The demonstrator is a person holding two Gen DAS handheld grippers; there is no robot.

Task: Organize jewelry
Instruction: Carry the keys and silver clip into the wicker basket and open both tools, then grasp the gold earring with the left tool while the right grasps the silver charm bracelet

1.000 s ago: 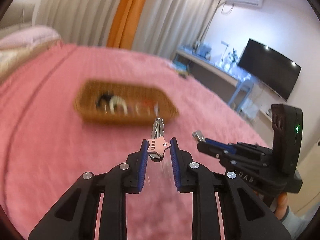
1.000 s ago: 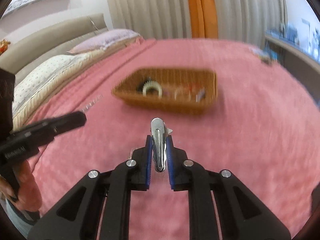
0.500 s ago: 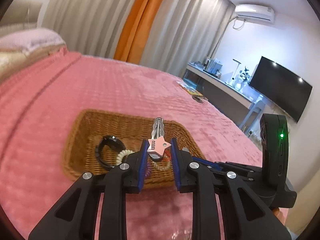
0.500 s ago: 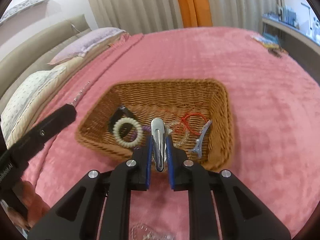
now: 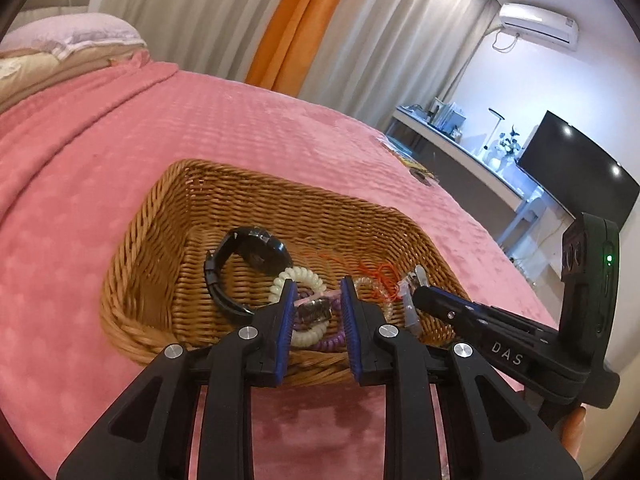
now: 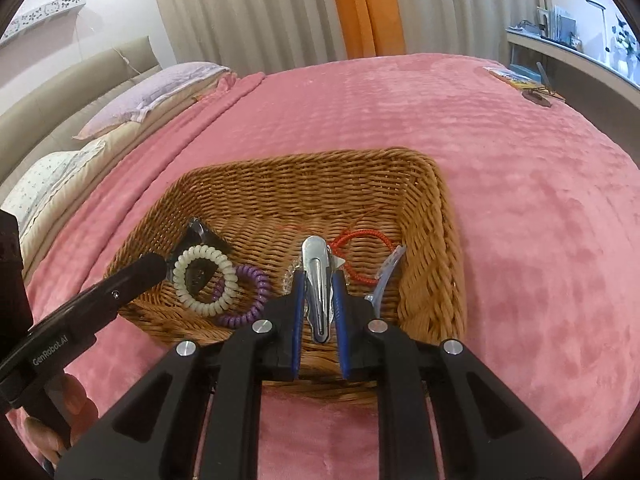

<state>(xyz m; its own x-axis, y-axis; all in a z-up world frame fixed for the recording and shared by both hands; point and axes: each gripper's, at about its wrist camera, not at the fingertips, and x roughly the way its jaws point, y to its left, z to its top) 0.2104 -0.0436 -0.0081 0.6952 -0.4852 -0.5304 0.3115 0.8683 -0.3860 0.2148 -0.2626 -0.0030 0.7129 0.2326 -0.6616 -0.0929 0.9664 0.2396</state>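
A wicker basket (image 5: 168, 216) (image 6: 424, 216) sits on the pink bedspread. In it lie a black watch (image 5: 240, 248), a cream spiral hair tie (image 6: 204, 276), a purple spiral hair tie (image 6: 248, 304), a red cord (image 6: 360, 240) and a clear clip (image 6: 384, 276). My left gripper (image 5: 316, 308) hangs over the basket's near side, jaws apart, with a pink star hair clip (image 5: 314, 310) lying tilted between the pads; grip unclear. My right gripper (image 6: 318, 304) is shut on a silver hair clip (image 6: 316, 276) above the basket's near rim.
Pillows (image 6: 152, 92) lie at the bed's left. Small items (image 6: 528, 88) rest on the far right of the bedspread. A desk with a TV (image 5: 576, 172) stands beyond the bed. Curtains hang at the back.
Both grippers have moved forward and down over the basket. The star clip in the left gripper has tipped from upright to lying low between the pads, which stand wider apart.
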